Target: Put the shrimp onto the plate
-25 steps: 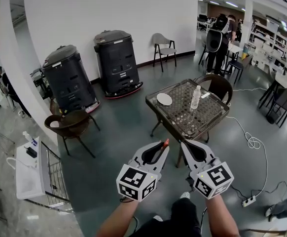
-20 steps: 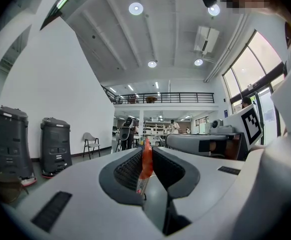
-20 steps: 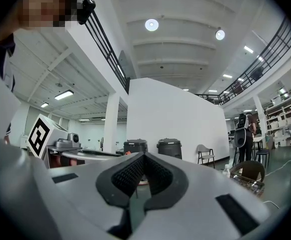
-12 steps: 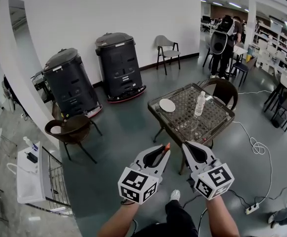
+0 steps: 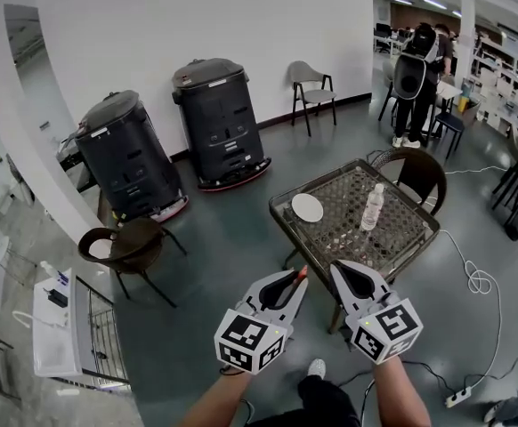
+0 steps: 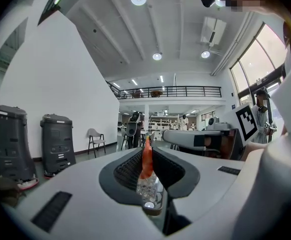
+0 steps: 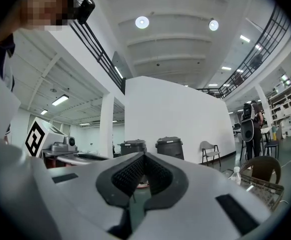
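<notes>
My left gripper [image 5: 298,275] is shut on an orange shrimp [image 6: 147,159], whose tip [image 5: 301,271] sticks out past the jaws in the head view. Beside it my right gripper [image 5: 336,268] is shut with nothing in it; in the right gripper view its jaws [image 7: 144,160] meet at the tips. Both are held in the air in front of me, short of the wicker table [image 5: 410,243]. A white plate [image 5: 307,207] lies near the table's left corner.
A clear water bottle [image 5: 371,207] stands on the table. A wicker chair [image 5: 422,169] sits behind it, another dark chair [image 5: 125,244] at left. Two black machines [image 5: 220,118] line the white wall. A white cable [image 5: 478,281] lies on the floor at right. A person [image 5: 416,74] stands far back.
I have walked nearer to the table, which now sits lower and closer in the head view. Both grippers keep their pose, the left still on the shrimp.
</notes>
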A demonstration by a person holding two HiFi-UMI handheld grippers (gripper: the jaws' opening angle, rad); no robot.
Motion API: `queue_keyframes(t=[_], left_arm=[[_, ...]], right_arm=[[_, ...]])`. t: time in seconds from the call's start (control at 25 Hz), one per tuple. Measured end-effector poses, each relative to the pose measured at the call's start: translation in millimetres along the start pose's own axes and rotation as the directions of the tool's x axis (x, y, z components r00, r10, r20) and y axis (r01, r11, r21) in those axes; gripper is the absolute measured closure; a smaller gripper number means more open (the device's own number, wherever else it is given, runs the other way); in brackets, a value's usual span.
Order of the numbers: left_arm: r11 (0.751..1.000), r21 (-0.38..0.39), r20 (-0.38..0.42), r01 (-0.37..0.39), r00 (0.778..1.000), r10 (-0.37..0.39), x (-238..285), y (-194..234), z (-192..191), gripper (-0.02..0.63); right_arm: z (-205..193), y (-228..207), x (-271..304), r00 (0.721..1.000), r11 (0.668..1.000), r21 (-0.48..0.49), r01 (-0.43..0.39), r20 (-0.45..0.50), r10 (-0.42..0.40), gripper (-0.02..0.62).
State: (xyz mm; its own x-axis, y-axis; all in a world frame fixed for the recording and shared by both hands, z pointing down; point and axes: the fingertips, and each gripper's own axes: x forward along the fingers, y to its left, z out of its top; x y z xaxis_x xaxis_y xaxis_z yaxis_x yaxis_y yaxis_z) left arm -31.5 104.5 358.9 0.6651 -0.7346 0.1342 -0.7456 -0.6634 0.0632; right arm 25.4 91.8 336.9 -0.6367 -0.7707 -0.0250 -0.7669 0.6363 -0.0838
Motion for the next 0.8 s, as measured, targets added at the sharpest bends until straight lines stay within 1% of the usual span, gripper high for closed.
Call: queue_keyframes(t=[0.24, 0.48, 0.8], left_arm=[[0.999, -0.013, -0.015, -0.038, 0.999, 0.037, 58.0, 36.7, 8.4, 0.537], [0.997, -0.009, -0.043, -0.080, 0.996, 0.079, 107.6, 61.9, 12.9, 0.537], [0.994, -0.004, -0.083, -0.108, 0.991, 0.107, 138.5, 90.6, 5.7, 0.537]], right_arm=[[-0.2, -54.0, 45.0, 0.999, 0.999, 0.017, -0.039, -0.016, 0.039, 0.591], [-2.7, -107.7, 75.8, 0.998, 0.997, 0.043, -0.063, -0.019, 0.064, 0.591], [-11.5, -139.4, 106.8, 0.996, 0.995, 0.067, -0.079, -0.023, 0.081, 0.591]])
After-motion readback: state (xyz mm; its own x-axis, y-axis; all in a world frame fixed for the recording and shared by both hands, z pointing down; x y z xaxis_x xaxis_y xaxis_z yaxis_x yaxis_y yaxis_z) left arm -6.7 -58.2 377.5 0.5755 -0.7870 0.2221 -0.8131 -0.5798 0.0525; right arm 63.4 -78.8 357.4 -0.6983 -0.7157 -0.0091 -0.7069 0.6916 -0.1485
